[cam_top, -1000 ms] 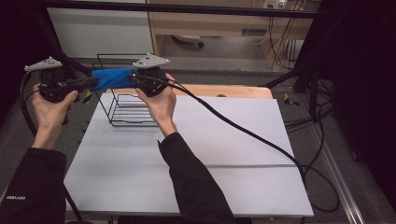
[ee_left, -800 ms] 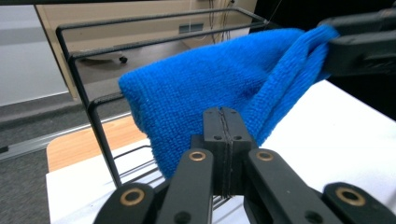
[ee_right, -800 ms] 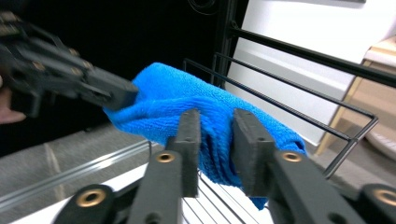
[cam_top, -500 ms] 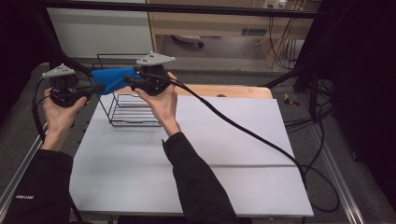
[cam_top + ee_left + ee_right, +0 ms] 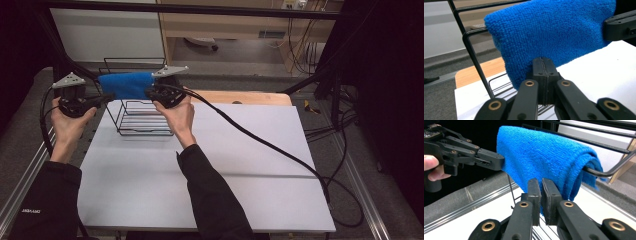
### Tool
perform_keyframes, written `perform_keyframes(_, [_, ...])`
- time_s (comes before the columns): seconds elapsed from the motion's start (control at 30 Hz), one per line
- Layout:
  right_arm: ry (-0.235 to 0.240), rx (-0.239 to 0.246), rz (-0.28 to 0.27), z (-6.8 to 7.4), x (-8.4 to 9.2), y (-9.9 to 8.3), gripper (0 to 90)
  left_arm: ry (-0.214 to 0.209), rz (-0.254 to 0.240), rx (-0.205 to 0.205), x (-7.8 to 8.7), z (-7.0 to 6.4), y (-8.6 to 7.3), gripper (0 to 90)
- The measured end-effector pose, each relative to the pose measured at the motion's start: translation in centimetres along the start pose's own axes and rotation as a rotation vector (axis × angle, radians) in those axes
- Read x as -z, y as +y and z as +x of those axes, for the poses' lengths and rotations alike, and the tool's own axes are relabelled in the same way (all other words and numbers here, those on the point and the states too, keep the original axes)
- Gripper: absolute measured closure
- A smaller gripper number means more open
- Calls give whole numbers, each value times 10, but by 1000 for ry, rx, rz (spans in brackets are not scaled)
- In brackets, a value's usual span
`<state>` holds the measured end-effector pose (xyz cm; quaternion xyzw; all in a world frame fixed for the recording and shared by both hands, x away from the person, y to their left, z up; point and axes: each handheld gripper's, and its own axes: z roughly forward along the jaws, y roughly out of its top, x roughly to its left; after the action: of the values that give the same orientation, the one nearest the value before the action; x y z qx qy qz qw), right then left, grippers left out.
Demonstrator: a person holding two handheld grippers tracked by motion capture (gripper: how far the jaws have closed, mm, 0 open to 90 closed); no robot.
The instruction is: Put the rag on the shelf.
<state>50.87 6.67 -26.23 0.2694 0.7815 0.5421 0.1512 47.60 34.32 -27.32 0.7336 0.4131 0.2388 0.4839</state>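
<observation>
The soft, light blue cloth (image 5: 125,85) draped over the wire rack (image 5: 142,117) at the surface's far-left corner is pinched at opposite ends, apparently, by both grippers' closed fingers (image 5: 544,75).

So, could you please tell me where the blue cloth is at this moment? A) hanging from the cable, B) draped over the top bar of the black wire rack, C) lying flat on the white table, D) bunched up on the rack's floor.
B: the blue cloth hangs folded over the top bar of the black wire rack, as the right gripper view also shows, with a tool at each end of it.
</observation>
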Motion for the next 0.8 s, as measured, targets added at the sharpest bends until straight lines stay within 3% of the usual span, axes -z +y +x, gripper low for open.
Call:
perform_keyframes(0.23, [26, 12, -49, 0, 17, 1, 738, -10, 1, 3, 4, -4, -7, 857])
perform_keyframes(0.3, [34, 4, -53, -3, 28, -1, 676, -16, 10, 6, 6, -6, -10, 770])
perform_keyframes(0.47, [34, 10, -51, -7, 44, -6, 578, -21, 38, -6, 9, -14, -19, 663])
perform_keyframes(0.5, [34, 9, -41, -9, 52, -9, 487, -20, 44, -9, 9, -16, -22, 609])
perform_keyframes(0.6, [28, 8, -33, -11, 61, -13, 440, -22, 55, -11, 8, -22, -29, 554])
perform_keyframes(0.7, [13, -2, -26, -18, 78, -22, 333, -25, 65, -18, 6, -30, -35, 452])
perform_keyframes(0.8, [10, -7, -22, -23, 87, -27, 256, -36, 87, -31, 3, -38, -42, 406])
